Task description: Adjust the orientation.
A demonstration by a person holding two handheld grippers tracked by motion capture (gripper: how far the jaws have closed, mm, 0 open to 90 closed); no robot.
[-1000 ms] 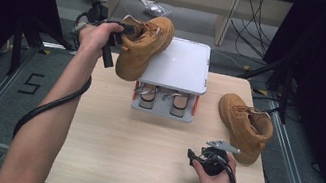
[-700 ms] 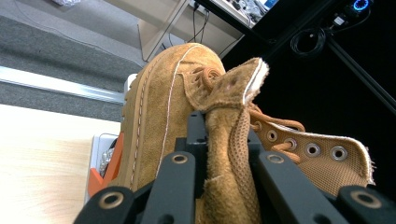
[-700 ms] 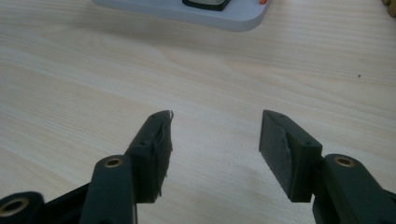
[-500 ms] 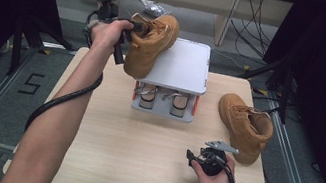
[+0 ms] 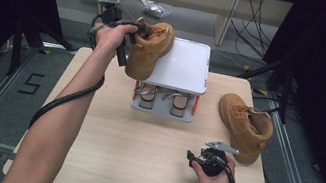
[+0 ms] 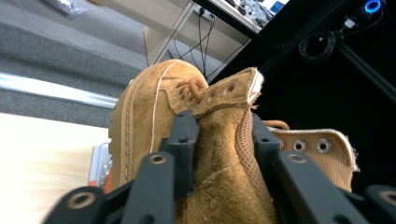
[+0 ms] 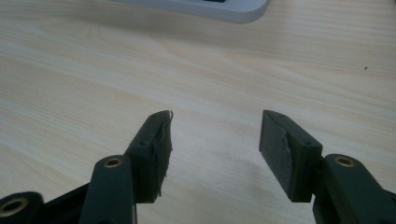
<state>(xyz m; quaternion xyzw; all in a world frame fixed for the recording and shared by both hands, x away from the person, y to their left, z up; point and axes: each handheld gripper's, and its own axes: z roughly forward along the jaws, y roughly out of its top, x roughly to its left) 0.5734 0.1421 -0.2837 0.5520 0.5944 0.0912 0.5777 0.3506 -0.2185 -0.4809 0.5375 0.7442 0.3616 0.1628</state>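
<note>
A tan suede boot (image 5: 152,48) sits on the left edge of the white rack top (image 5: 183,67), its toe hanging over toward the table. My left gripper (image 5: 127,44) is at the boot's collar. In the left gripper view its jaws have just been opening and flank the boot's (image 6: 149,107) tongue, which is still between the left gripper's (image 6: 224,126) pads. The matching boot (image 5: 244,126) lies on the table at the right. My right gripper (image 5: 196,156) rests low over the wooden table (image 7: 93,70), its jaws (image 7: 215,133) open with nothing between them.
The rack (image 5: 163,109) stands at the table's far middle with shoes on its lower shelf (image 5: 148,95); its white edge (image 7: 210,10) lies ahead of the right gripper. Black cables trail from both grippers. Floor, metal rails and desk legs surround the table.
My left hand has shifted toward the far side with the boot, which now rests on the rack top, and the left jaws have spread apart. The right hand has not moved.
</note>
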